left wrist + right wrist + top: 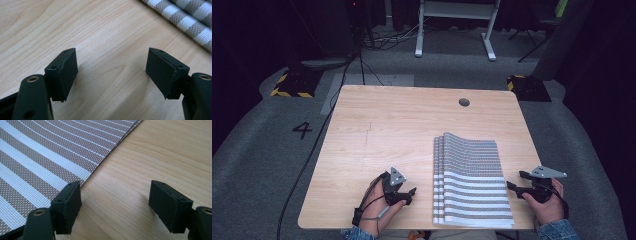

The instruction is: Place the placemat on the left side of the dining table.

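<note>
A: Item one, left gripper (408,193), at seven o'clock on the surface (387,125) – condition?

B: Jaws wide apart, nothing between them. The left gripper view shows bare wood in the gap, with the striped edge off toward one o'clock. Parked just beside the mats rather than on them, likely so the near left edge stays free to reach

A: Item two, the stack of striped placemats (472,180)?

B: Lying flat at five o'clock, long side running away from the person. The left edges are fanned in steps, so each layer shows separately; I judge that makes one mat easier to pick off

A: Item three, right gripper (515,186)?

B: At four o'clock, by the stack's right edge. Jaws apart and empty; in the right gripper view one jaw sits at the mat's border, the other over wood. The pair flank the stack, seemingly ready to take it from both sides
</note>
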